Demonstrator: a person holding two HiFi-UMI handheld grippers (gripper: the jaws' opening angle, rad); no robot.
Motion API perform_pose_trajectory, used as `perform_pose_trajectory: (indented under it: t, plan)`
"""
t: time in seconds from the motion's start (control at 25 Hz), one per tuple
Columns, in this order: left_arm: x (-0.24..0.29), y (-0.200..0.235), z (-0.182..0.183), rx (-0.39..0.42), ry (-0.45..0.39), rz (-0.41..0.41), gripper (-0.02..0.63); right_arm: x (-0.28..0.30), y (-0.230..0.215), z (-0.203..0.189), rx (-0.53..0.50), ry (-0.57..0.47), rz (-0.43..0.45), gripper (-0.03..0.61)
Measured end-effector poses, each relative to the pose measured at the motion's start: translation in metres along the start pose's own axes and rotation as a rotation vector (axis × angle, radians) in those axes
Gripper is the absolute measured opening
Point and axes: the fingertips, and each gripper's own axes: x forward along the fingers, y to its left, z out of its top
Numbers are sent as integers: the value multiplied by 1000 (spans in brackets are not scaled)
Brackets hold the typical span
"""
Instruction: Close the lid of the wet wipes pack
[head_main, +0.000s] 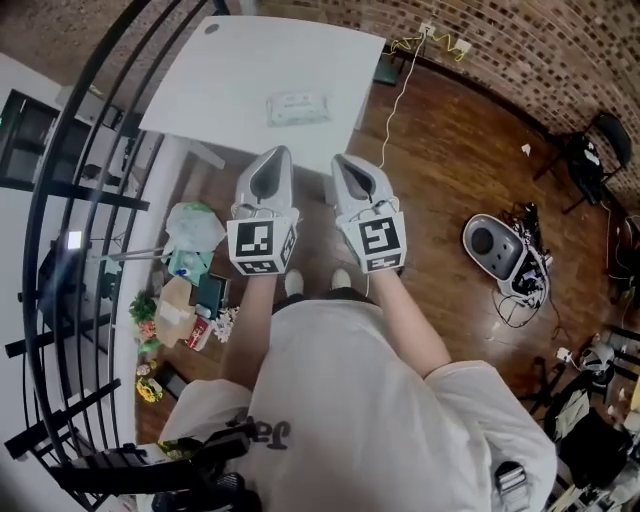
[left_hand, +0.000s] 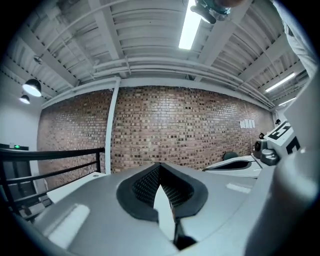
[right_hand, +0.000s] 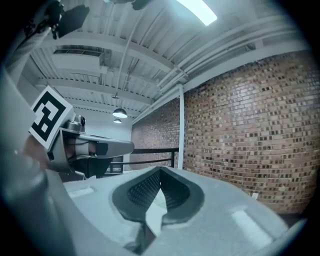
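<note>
The wet wipes pack (head_main: 297, 107) lies flat on the white table (head_main: 220, 90), toward its near right part; its lid is too small to make out. Both grippers are held side by side short of the table's near edge, well back from the pack. My left gripper (head_main: 272, 162) has its jaws closed together with nothing between them, and so does my right gripper (head_main: 350, 168). The left gripper view shows the left gripper (left_hand: 160, 169) aimed at a brick wall and ceiling. The right gripper view shows the right gripper (right_hand: 160, 172) aimed the same way. The pack appears in neither.
A black railing (head_main: 60, 250) curves along the left. Bags and clutter (head_main: 185, 260) lie on the floor under the table's left side. A grey round device (head_main: 495, 245) with cables sits on the wood floor at right. A dark chair (head_main: 600, 140) stands far right.
</note>
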Motion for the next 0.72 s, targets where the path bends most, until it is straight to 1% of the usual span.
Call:
perform_pose_trajectory:
  t: [0.16,0.24,0.4,0.52,0.72]
  plan:
    - [-14,-4,20,24,-46,-8,15,-9,6,11,0,-23,-16,-9]
    - [-18,-1,19,25,-45,-6,15,-10,7,15,2,-33,-30,-11]
    - [-31,11,12,-6,-38,1,15,-6,20,19,-4,-33,-32,-11]
    - [-37,12,17,0,-47,-11,15,-5,33,21,-3,-39,-19,-11]
    - [-43,25,27,3,-72,-11,15,1,50,37,-17,-94,-12,-11]
